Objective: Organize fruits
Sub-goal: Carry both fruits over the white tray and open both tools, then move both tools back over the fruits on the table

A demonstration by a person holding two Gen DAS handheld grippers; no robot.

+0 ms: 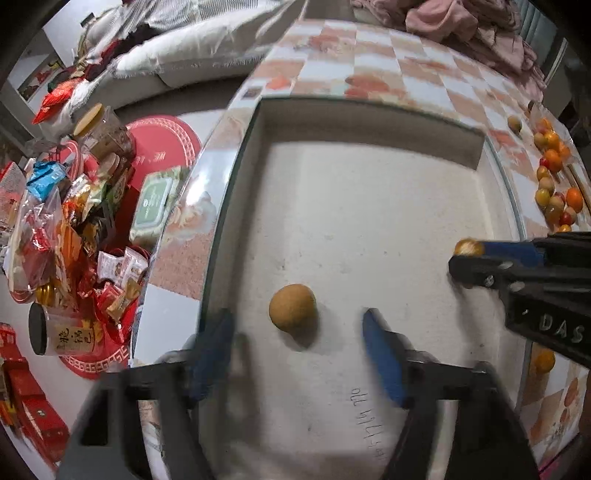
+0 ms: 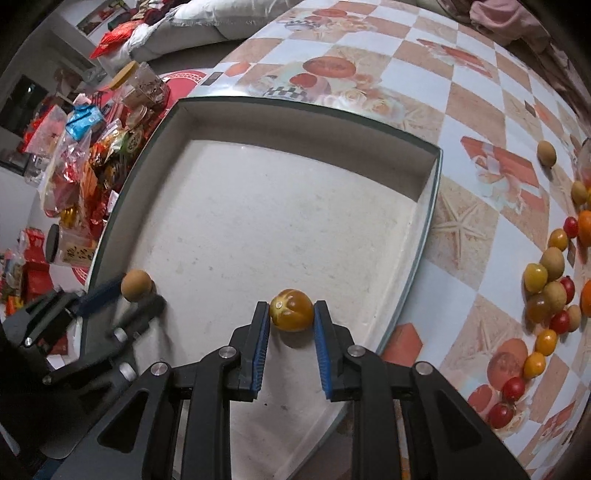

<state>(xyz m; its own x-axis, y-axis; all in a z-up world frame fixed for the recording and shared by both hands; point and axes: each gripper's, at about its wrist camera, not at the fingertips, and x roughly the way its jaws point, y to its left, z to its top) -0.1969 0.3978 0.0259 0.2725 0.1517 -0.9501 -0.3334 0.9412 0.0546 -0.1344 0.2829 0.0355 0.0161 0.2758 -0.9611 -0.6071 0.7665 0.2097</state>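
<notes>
A shallow white tray (image 1: 369,125) (image 2: 303,122) lies on the checkered table. A tan round fruit (image 1: 292,307) (image 2: 136,285) rests on the tray floor. My left gripper (image 1: 297,354) (image 2: 133,301) is open, its blue pads on either side of that fruit and apart from it. My right gripper (image 2: 291,314) (image 1: 461,256) is shut on a small yellow-brown tomato (image 2: 291,309) (image 1: 468,247), held just above the tray floor near its right side. A pile of small fruits (image 2: 554,291) (image 1: 554,177) lies on the table to the right of the tray.
One tan fruit (image 2: 546,153) (image 1: 514,124) lies alone on the table beyond the pile. Snack packets and jars (image 1: 74,221) (image 2: 85,158) crowd a lower surface left of the table. Pink cloth (image 1: 461,22) lies at the table's far edge.
</notes>
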